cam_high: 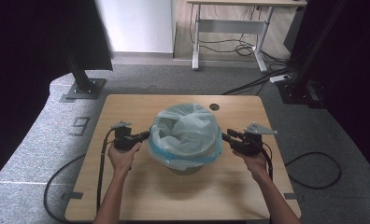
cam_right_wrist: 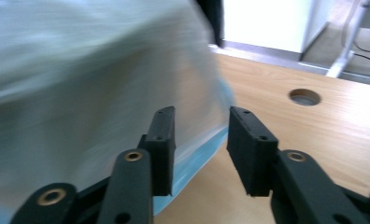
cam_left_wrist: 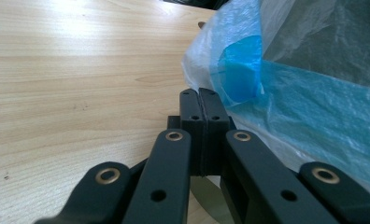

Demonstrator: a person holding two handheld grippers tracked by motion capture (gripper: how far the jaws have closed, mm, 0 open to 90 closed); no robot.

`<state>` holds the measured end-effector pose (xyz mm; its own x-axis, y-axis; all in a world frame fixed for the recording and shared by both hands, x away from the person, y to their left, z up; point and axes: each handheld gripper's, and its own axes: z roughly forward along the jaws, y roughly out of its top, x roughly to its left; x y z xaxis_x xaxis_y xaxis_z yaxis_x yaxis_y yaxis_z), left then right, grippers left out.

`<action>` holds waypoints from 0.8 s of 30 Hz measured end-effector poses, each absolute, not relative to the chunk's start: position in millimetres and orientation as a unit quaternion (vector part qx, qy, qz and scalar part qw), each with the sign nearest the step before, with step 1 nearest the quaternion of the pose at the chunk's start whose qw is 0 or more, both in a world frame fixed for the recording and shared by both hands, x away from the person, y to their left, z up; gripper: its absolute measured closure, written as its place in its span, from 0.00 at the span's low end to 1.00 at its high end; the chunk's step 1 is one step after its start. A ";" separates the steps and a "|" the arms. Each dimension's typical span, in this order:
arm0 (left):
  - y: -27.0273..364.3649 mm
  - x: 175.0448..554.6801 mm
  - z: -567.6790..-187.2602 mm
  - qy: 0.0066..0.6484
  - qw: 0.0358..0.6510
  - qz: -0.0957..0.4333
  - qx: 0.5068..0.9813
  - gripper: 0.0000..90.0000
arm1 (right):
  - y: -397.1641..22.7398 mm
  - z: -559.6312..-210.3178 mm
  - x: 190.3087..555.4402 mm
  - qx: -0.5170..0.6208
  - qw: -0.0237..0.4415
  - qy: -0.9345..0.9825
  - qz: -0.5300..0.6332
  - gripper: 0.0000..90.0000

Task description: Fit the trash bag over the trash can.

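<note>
The left hand-held gripper (cam_left_wrist: 202,105) had its jaws pressed flat together, with nothing visibly caught between them; its tips sat just beside the left flank of the bin bag (cam_high: 187,133), right at the blue band. In the high view this left hand-held gripper (cam_high: 145,136) pointed inward toward the bag from the left, held in the person's left hand (cam_high: 123,156). The right hand-held gripper (cam_right_wrist: 199,135) stood with its jaws apart, a clear gap between the pads and no plastic in it; the bag's side lay just left of them, blurred. From above, the right hand-held gripper (cam_high: 226,136) pointed at the bag's right side, close to it, held in the right hand (cam_high: 254,161).

The bin bag was thin, translucent, pale whitish-green plastic, crinkled and puffed up in loose folds at the top, its mouth turned down over the rim of a small round bin (cam_high: 185,169) and ending in a brighter blue hem that ringed the outside. It stood at the middle of the light wooden counter (cam_high: 141,196), between the two grippers. A round cable hole (cam_high: 214,107) sat in the counter behind the bag
</note>
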<state>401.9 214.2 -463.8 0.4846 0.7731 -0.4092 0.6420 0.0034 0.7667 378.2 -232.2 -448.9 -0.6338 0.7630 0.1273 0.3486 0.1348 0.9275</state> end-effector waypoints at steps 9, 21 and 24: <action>214.9 398.2 -464.7 0.500 0.500 0.066 0.704 0.99 | -217.4 -453.1 325.8 0.323 0.138 0.746 0.566 0.47; 214.6 398.1 -466.5 0.501 0.499 0.061 0.705 0.99 | -184.0 -474.4 322.6 0.272 0.137 0.782 0.544 0.50; 214.0 397.9 -467.0 0.500 0.499 0.061 0.705 0.99 | -175.7 -481.9 317.2 0.253 0.165 0.794 0.528 0.71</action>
